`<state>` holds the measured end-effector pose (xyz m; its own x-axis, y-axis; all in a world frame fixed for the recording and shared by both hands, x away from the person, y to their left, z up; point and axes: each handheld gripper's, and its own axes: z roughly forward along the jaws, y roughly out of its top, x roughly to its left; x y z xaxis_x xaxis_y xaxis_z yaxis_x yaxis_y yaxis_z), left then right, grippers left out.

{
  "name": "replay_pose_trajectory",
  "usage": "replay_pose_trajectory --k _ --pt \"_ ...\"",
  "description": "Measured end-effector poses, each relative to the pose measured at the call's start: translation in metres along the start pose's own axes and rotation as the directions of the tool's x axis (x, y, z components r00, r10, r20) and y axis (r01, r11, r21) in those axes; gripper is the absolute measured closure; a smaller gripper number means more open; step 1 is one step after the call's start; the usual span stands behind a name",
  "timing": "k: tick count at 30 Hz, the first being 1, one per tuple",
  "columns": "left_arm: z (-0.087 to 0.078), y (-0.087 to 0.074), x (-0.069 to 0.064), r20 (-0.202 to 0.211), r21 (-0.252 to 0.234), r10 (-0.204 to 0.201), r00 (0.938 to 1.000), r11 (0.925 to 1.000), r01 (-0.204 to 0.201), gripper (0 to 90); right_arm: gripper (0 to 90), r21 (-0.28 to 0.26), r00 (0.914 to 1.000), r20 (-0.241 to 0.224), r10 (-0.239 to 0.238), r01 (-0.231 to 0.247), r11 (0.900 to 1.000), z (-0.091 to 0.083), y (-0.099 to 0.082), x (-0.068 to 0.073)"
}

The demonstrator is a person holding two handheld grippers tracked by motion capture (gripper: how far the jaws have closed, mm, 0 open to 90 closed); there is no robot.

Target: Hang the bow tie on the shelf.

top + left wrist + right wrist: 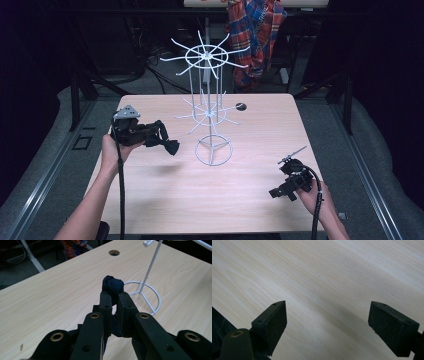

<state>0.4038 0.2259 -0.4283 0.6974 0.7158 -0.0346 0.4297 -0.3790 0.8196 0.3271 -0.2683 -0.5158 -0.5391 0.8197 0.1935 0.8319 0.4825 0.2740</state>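
Observation:
My left gripper (159, 136) hovers above the left half of the wooden table (150, 200), shut on a dark navy bow tie (170, 146). In the left gripper view the bow tie's bunched end (113, 284) sticks out past the closed fingertips of the left gripper (115, 297). Just right of it stands a white wire rack (210, 112) with two tiers of spokes and a ring base (152, 296). My right gripper (278, 192) is low over the table's front right. In its own view the right gripper (328, 322) is open, with bare wood between its jaws.
A round cable hole (240, 106) sits in the table behind the rack, seen also as the cable hole (114, 252). A plaid shirt (255, 35) hangs behind the table. Dark floor and metal frame legs surround the table edges.

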Motion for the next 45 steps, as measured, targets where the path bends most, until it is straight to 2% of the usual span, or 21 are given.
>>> replay_pose_trajectory --k 9,22,45 --pt "-0.002 0.011 0.000 0.008 -0.022 0.010 0.9999 0.9997 -0.010 83.2 15.1 -0.004 1.0000 -0.003 0.006 -0.006 1.0000 0.001 0.000 0.000" --pt "-0.004 0.032 -0.003 0.018 -0.036 0.047 0.9988 0.9983 -0.046 83.1 15.1 0.000 1.0000 -0.002 0.000 0.000 1.0000 0.001 0.000 0.000" --pt "0.001 0.043 -0.010 0.052 -0.048 0.079 0.9955 0.9959 -0.077 83.1 15.1 0.007 0.9998 0.005 -0.017 0.017 0.9998 0.002 0.001 0.000"
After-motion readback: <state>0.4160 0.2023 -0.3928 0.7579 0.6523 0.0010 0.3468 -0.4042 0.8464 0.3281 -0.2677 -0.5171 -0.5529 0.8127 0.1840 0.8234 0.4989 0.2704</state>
